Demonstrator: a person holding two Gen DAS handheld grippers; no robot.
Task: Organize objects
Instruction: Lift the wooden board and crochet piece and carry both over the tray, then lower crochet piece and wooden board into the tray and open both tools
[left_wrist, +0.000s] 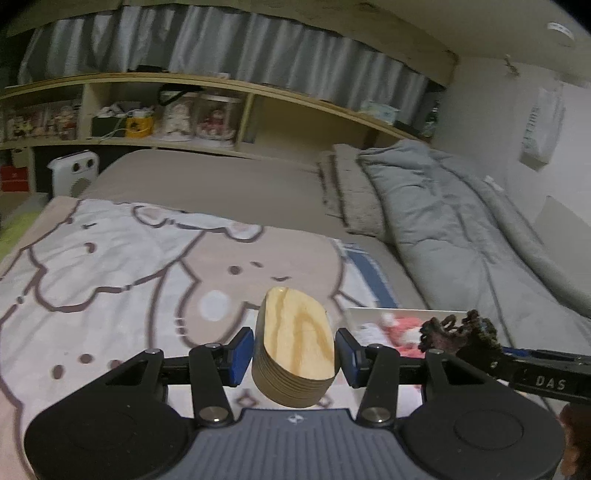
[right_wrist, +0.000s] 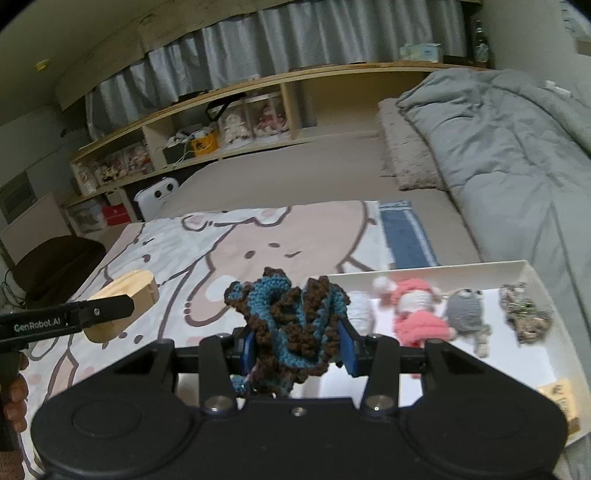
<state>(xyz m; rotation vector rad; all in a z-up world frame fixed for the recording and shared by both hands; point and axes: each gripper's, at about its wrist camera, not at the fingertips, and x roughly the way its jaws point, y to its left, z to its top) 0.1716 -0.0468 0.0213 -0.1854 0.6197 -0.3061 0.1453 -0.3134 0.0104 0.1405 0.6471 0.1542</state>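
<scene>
White tray w/ crochet dolls, right fingers gripping yarn piece, left fingers holding wood block

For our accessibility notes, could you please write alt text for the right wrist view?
The right gripper holds a blue-and-brown crochet piece above a cartoon blanket. To its right, a white tray holds small crocheted toys; at left, the left gripper grips a wooden block.

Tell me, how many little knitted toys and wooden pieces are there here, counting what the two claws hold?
Knitted toys in the white tray: 4 (white, pink, grey, mottled)
Knitted piece, blue-brown, in the right gripper: 1
Wooden block, in the left gripper: 1
Total: 6
</scene>
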